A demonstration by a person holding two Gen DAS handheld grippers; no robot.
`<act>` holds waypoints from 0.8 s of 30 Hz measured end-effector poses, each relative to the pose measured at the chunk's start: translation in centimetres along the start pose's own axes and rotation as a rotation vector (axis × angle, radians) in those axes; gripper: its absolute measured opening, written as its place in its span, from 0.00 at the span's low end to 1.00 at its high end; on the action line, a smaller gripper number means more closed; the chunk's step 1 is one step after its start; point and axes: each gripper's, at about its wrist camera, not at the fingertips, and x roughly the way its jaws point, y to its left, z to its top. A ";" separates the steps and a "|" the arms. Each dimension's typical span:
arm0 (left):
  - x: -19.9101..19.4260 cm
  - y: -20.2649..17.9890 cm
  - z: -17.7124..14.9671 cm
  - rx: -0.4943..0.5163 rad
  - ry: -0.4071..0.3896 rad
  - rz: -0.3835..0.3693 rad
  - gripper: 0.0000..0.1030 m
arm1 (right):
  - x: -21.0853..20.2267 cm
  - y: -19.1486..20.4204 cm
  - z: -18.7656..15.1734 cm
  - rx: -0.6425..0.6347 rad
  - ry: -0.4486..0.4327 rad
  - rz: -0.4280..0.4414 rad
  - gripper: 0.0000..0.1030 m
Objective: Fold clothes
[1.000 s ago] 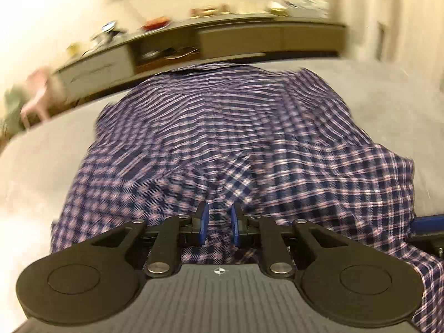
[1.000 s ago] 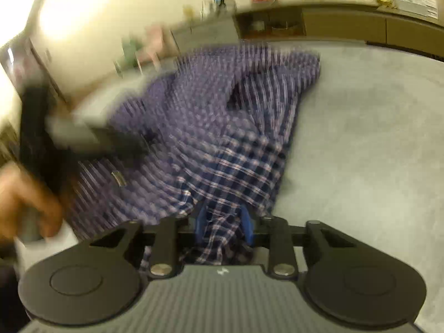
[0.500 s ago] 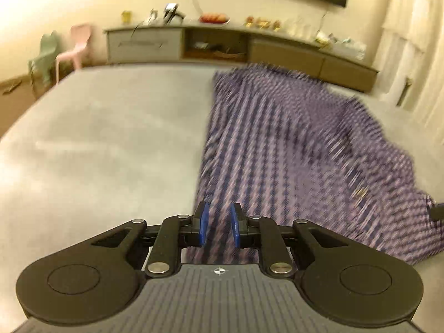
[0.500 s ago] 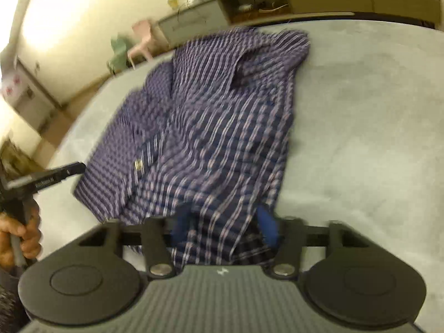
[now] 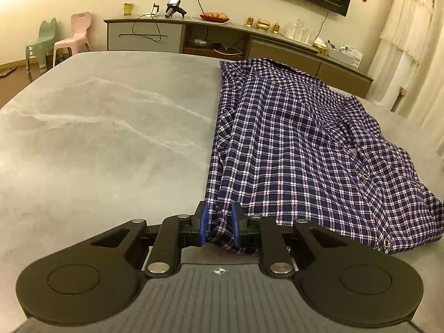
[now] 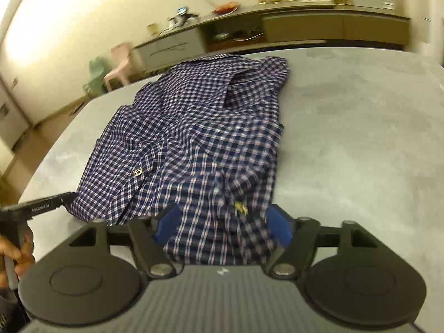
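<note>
Left gripper (image 5: 219,224) jaws pinching shirt (image 5: 291,149) hem, right gripper (image 6: 222,224) jaws gaping around loose cloth; layers risk sliding on counter (image 5: 97,127).

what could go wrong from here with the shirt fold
1. The left gripper pinches only a small bunch of the plaid shirt at its near corner, so a pull may slip it free or drag the whole shirt across the grey table.
2. The right gripper has its fingers spread wide around the hem, gripping nothing; that side may sag.
3. The far collar area looks rumpled, so creases could get folded in.
</note>
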 end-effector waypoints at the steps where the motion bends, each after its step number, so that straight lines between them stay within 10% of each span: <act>1: 0.0 0.3 -0.1 -0.011 0.000 -0.008 0.19 | 0.7 0.5 -0.5 -0.014 0.020 0.010 0.56; 2: 0.0 0.5 -0.1 -0.022 -0.001 -0.016 0.19 | 1.4 1.0 -1.0 -0.032 0.042 0.021 0.31; 5: 0.0 1.4 -0.3 -0.054 -0.001 -0.041 0.18 | 1.6 2.9 -1.1 -0.152 -0.011 0.028 0.06; 16: -0.4 4.0 -0.7 -0.143 -0.004 -0.107 0.13 | 1.2 0.4 -0.1 -0.074 -0.030 0.001 0.16; 24: -4.0 0.9 3.3 0.008 -0.129 -0.128 0.13 | 2.6 1.4 5.1 -0.103 -0.184 -0.033 0.26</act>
